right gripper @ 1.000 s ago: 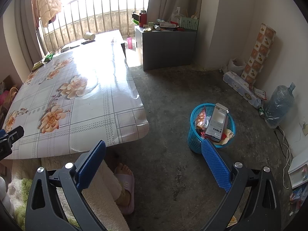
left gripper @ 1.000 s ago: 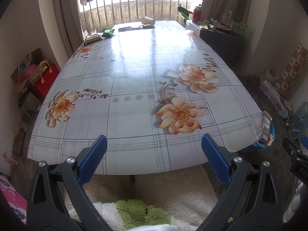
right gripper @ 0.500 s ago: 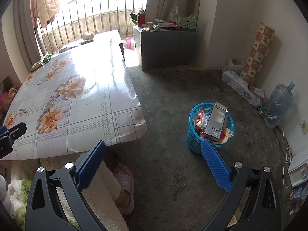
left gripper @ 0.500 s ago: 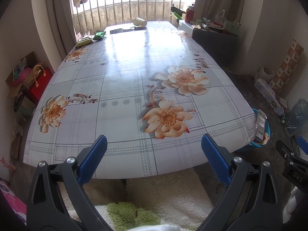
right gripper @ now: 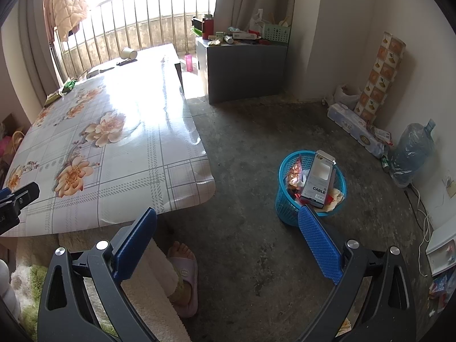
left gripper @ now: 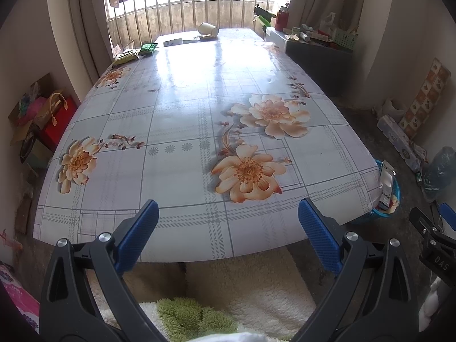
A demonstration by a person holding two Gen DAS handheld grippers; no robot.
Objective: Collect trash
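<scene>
Trash: paper cup (left gripper: 208, 29), green packets (left gripper: 149, 48) at counter's (left gripper: 182, 108) far end, well apart from your jaws. Both grippers, left (left gripper: 228, 225) and right (right gripper: 227, 225), gaping, empty. Blue basket (right gripper: 285, 208) with cable box (right gripper: 318, 181) on floor beside counter.

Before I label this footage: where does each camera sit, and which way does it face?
Left wrist: on the left gripper, open, facing along the table to the window; fleece-clad lap below.
Right wrist: on the right gripper, open, facing the floor and basket; slippered foot shows.
Shared: table, basket, paper cup, and each other's gripper at the frame edge.
</scene>
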